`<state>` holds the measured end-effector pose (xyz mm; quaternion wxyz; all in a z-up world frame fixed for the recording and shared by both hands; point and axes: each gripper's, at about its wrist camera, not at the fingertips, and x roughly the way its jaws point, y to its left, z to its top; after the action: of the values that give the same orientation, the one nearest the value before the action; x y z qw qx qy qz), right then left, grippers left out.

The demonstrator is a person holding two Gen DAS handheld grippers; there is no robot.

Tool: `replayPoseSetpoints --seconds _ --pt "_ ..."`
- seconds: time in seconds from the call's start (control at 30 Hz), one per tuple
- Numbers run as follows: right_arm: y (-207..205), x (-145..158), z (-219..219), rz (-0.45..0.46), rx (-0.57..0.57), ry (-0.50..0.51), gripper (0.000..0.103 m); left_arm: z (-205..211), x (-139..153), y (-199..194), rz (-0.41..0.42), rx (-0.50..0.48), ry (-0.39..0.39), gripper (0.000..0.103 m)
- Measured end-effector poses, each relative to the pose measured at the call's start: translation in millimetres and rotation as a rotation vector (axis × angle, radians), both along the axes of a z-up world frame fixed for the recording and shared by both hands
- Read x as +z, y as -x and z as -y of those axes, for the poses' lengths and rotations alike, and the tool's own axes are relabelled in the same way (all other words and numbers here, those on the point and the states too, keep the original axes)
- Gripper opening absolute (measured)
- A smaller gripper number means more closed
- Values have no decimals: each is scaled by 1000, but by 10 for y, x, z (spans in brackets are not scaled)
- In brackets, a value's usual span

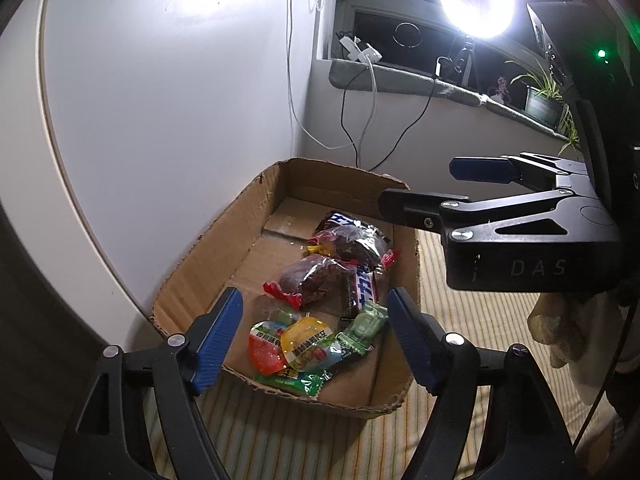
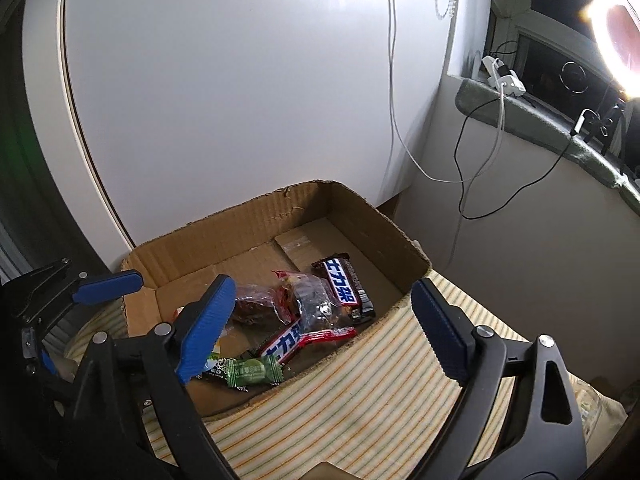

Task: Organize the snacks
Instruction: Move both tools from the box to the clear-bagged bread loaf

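An open cardboard box [image 1: 208, 248] [image 2: 224, 216] lies on a striped cloth and holds the snacks. Two jelly cups [image 1: 280, 346] and green wrapped candies [image 1: 366, 322] [image 2: 252, 372] lie at its near end. Behind them are clear packets of dark dried fruit [image 1: 316, 280] [image 2: 316, 304] and chocolate bars [image 2: 344, 284] [image 1: 362, 284]. My left gripper [image 1: 314, 320] hangs over the jelly cups, open, its blue pads holding nothing. My right gripper [image 2: 324, 320] [image 1: 424, 188] stands open and empty over the box's near right rim. The left gripper [image 2: 76, 320] shows at the left edge of the right wrist view.
The striped cloth [image 2: 360, 400] spreads in front of and to the right of the box. A white panel [image 1: 160, 100] stands close behind it. Cables [image 1: 360, 120] hang from a window sill [image 1: 400, 76] with a bright ring light [image 1: 476, 0] and a potted plant [image 1: 544, 100].
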<state>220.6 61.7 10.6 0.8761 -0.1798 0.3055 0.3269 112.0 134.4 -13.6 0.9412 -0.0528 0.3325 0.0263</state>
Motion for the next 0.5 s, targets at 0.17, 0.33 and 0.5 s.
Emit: replayPoseSetpoints --seconds 0.17,0.33,0.5 --pt "13 46 160 1 -22 -21 92 88 31 19 7 -5 1 75" --pt "20 89 417 5 -54 -36 92 249 85 25 19 -29 -8 75" --pt "-1 120 733 3 -103 -56 92 429 139 7 31 -59 -18 75"
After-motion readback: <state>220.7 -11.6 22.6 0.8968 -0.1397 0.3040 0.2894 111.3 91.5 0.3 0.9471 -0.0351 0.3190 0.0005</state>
